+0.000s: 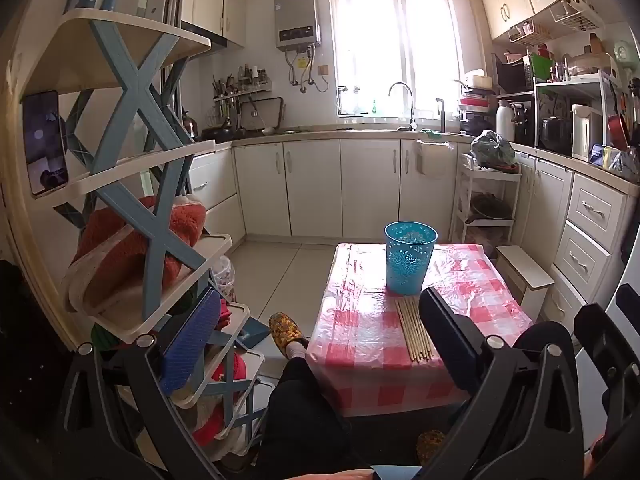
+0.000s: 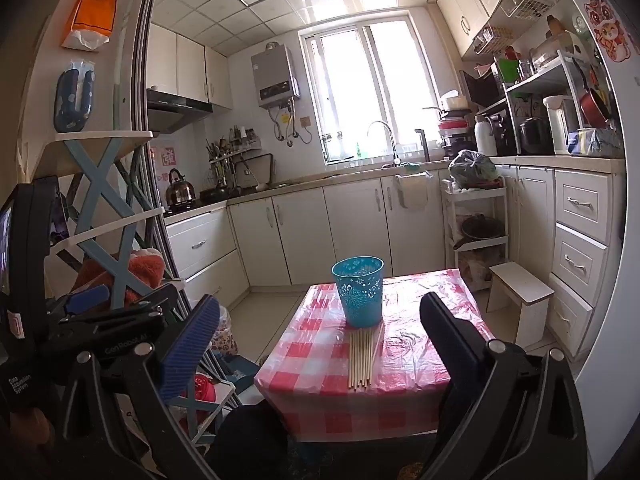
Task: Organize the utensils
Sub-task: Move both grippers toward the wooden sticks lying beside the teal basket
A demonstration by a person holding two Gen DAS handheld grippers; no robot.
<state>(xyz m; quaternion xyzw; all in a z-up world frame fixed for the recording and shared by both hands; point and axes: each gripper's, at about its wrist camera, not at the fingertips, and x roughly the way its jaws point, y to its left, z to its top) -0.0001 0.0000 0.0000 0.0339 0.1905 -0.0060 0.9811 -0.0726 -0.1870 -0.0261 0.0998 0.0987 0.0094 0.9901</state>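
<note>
A blue perforated cup (image 1: 410,258) stands upright on a small table with a pink checked plastic cloth (image 1: 360,328). Several wooden chopsticks (image 1: 414,328) lie side by side just in front of the cup. The cup (image 2: 359,291), chopsticks (image 2: 362,356) and cloth (image 2: 320,364) show in the right wrist view too. My left gripper (image 1: 316,336) is open and empty, held back from the table's near edge. My right gripper (image 2: 320,340) is open and empty, also short of the table. The left gripper (image 2: 92,312) appears at the left of the right wrist view.
A blue-and-white shelf rack (image 1: 132,184) with slippers stands close on the left. A white stool (image 2: 520,300) sits right of the table. Cabinets (image 1: 320,184) and a sink counter line the far wall. The person's leg and slippered foot (image 1: 286,334) are beside the table.
</note>
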